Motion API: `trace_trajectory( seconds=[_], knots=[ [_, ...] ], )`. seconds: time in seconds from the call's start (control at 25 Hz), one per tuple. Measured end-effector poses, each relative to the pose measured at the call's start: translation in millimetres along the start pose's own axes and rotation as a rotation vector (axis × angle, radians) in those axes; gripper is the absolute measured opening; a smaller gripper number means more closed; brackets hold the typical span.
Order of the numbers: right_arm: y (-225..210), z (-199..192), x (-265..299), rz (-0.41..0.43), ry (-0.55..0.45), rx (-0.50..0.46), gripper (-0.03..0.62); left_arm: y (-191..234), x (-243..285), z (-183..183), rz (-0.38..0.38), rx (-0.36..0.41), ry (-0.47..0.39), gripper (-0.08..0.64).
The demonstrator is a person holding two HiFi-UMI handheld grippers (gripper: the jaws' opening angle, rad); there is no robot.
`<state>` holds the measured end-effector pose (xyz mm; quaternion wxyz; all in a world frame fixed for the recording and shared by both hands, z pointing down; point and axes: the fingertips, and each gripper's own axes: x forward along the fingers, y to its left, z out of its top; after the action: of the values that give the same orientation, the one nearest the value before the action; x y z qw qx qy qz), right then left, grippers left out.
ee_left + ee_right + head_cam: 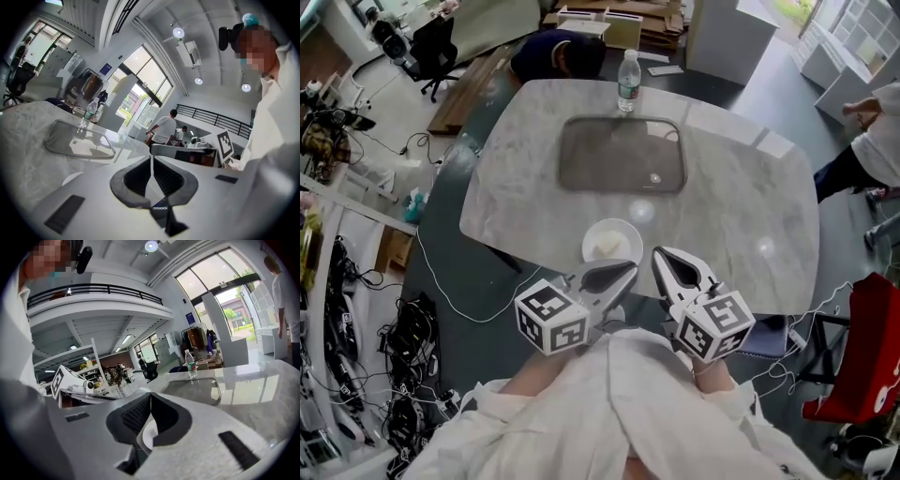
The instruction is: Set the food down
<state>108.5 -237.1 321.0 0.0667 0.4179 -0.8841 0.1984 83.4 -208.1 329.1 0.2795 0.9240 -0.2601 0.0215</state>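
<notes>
Grippers at the near bench edge: left gripper and right gripper each pressed together on nothing; just ahead of their tips, small round white bowl of pale food rests on the grey-veined marble bench, close to its near edge; risk: a stray sweep of either gripper could nudge the bowl off that edge and spill the food; grey rectangular tray lies well beyond.

A water bottle stands at top centre, just above a grey tray on the marble table. A red chair sits at lower right.
</notes>
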Motion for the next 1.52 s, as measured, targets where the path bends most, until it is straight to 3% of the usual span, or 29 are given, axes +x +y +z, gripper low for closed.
trace_trajectory(
  seconds=[0.28, 0.72, 1.04, 1.52],
  knots=[
    [-11.7, -0.9, 18.7, 0.012, 0.027, 0.022, 0.003, 16.7, 5.0, 6.6, 0.017, -0.039, 0.008, 0.029],
    [-21.8, -1.9, 28.1, -0.055, 0.036, 0.057, 0.003, 44.0, -4.1, 15.7, 0.04, -0.061, 0.021, 0.029],
    [-24.3, -7.8, 24.5, -0.116, 0.049, 0.094, 0.003, 59.3, -13.9, 14.2, 0.059, -0.073, 0.077, 0.029],
    [-18.7, -30.1, 40.6, -0.13, 0.118, 0.137, 0.003, 85.6, -30.2, -4.8, 0.091, -0.137, 0.153, 0.029]
  ],
)
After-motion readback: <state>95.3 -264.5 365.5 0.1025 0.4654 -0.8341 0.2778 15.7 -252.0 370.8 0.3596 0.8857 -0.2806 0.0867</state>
